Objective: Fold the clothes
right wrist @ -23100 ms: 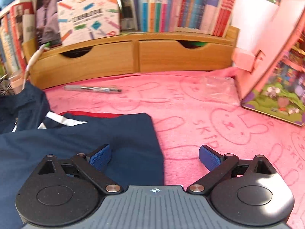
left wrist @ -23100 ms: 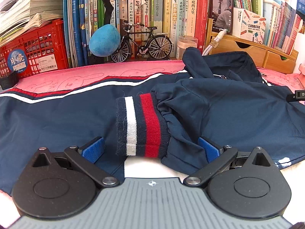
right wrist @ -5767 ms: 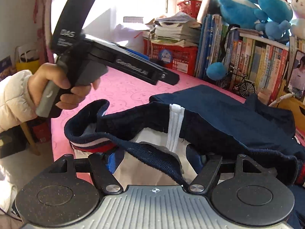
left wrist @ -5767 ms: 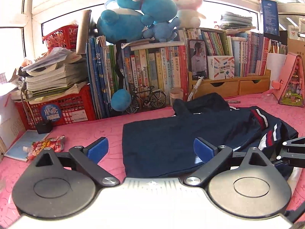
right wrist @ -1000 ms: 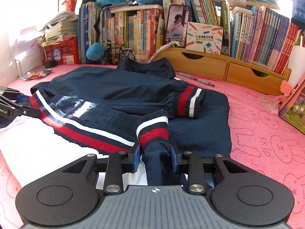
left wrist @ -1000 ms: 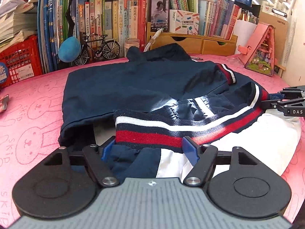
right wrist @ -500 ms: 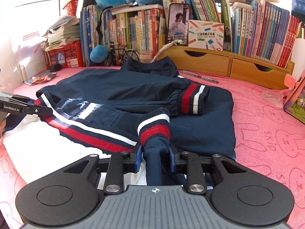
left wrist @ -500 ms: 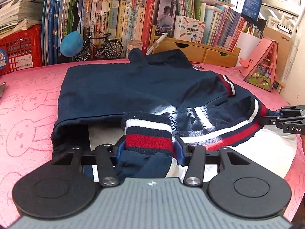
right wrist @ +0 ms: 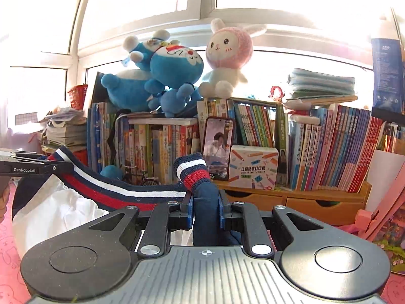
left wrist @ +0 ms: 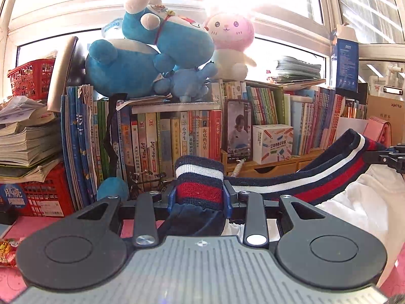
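A navy jacket with a red, white and navy ribbed hem (left wrist: 316, 177) and white lining (left wrist: 354, 202) hangs lifted between both grippers. My left gripper (left wrist: 200, 197) has its jaws closing, and the blue pads press on a bunched end of the hem (left wrist: 198, 177). In the right wrist view, my right gripper (right wrist: 206, 210) is also closing, its pads squeezing navy cloth (right wrist: 205, 197) just below the hem's other end (right wrist: 192, 171). The hem stretches from one gripper to the other. The right gripper's tip (left wrist: 389, 155) shows at the far right of the left wrist view. The jacket's lower part is hidden.
Behind stand rows of books (left wrist: 157, 141) topped with blue and pink plush toys (left wrist: 152, 58). A red basket (left wrist: 38, 197) with stacked papers is at left, wooden drawers (right wrist: 291, 202) and a pink house-shaped box (right wrist: 384, 210) at right. A pink mat (right wrist: 10, 258) covers the table.
Both grippers have risen and tipped upward, lifting the jacket's hem off the table. The jaws have narrowed on the bunched cloth. The flat-lying jacket is out of view.
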